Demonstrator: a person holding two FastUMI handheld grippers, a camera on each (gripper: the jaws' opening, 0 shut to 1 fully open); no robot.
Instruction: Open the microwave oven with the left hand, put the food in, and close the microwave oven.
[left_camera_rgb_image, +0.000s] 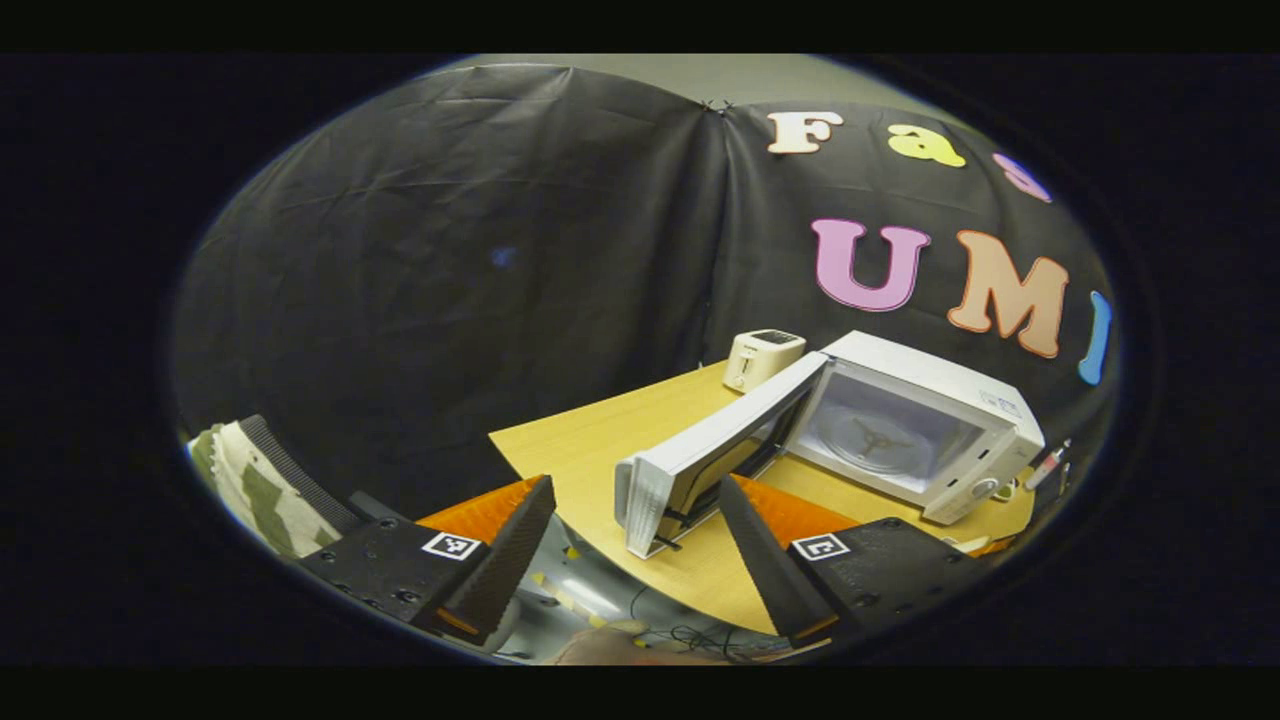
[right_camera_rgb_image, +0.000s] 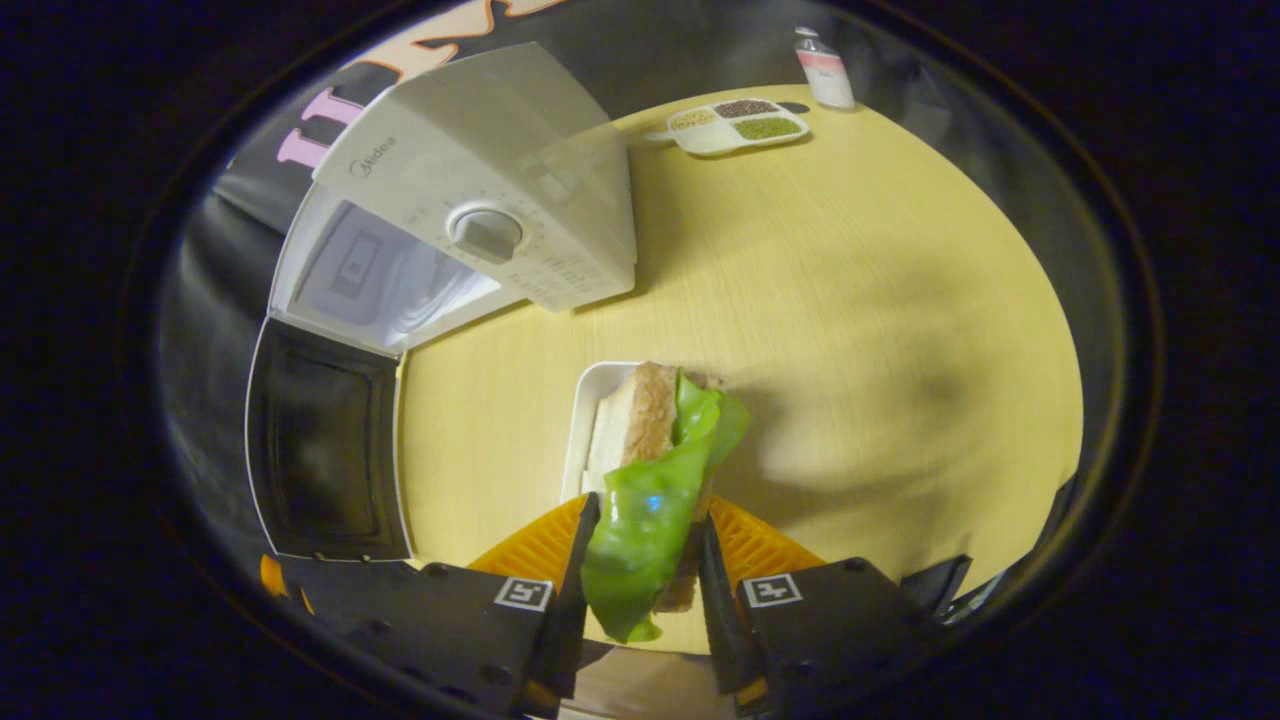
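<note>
The white microwave stands on the wooden table with its door swung wide and the glass turntable visible inside. My left gripper is open, held back from the table's near edge, nothing between its fingers. In the right gripper view the microwave lies at the upper left with its door hanging open. My right gripper is shut on a sandwich of bread and green lettuce, held just above a white tray on the table.
A cream toaster stands behind the microwave's door. A divided dish of grains and a small bottle sit at the table's far edge. A camouflage sleeve shows at the left. Cables lie on the floor.
</note>
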